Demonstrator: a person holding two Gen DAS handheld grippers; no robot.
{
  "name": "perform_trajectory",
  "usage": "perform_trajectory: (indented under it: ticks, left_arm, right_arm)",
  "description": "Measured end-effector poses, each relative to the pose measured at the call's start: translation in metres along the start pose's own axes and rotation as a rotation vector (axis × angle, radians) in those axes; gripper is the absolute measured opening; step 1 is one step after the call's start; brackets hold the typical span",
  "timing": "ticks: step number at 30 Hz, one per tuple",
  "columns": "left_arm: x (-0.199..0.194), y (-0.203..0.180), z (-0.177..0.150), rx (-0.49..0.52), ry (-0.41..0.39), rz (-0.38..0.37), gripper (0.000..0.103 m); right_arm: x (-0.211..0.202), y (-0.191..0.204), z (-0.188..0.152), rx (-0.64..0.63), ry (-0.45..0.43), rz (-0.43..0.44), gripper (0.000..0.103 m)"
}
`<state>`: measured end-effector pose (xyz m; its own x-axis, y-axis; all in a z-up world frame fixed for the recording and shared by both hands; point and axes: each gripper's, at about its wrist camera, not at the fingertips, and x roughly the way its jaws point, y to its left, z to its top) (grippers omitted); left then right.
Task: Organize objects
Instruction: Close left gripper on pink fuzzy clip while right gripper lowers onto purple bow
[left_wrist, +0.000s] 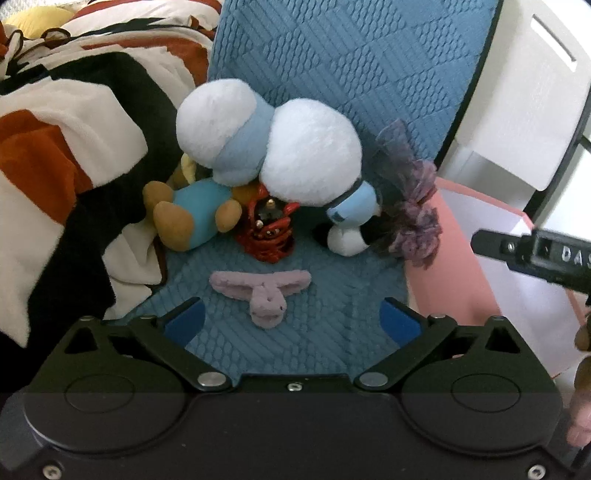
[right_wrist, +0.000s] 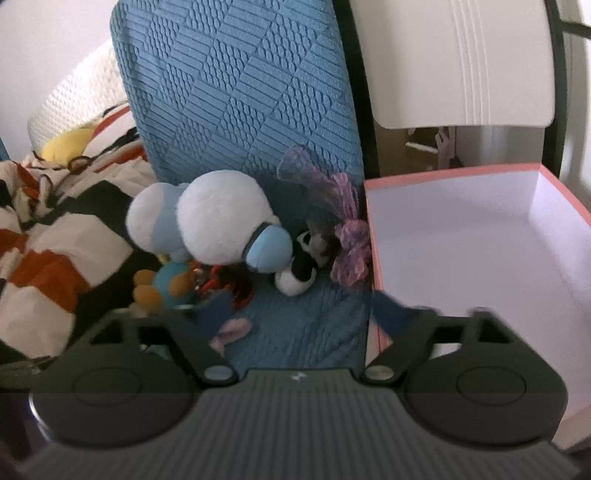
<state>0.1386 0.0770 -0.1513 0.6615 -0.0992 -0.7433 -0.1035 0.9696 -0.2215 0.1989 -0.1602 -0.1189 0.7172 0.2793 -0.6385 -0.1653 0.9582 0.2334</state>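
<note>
My bed, by daylight

I see the blue textured cover (left_wrist: 332, 55) under soft light, my orange, black and white blanket (left_wrist: 66, 147) rumpled to the left, white furniture (right_wrist: 461, 62) at right, a pale wall (right_wrist: 55, 44) behind.

cloth, pile, card and matt plastic

the blue cover (left_wrist: 332, 74) is woven cloth with a raised, ribbed pattern. the white-and-blue plush (left_wrist: 306, 155) has soft fluffy pile; the small lilac bunny (left_wrist: 264, 295) looks nubbly. the red figurine (left_wrist: 267, 232) is glossy and hard. the pink box (right_wrist: 480, 229) is smooth matt card, white inside. the left tool (left_wrist: 291, 319) is matt black plastic with metal rivets.
</note>
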Motion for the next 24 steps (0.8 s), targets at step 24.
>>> perform_trajectory:
  ticks: [24]
  left_arm:
    - [0.112,0.034,0.001,-0.038,0.149,-0.023,0.067]
  right_arm:
    - [0.110,0.010,-0.023,0.044,0.029,-0.201,0.040]
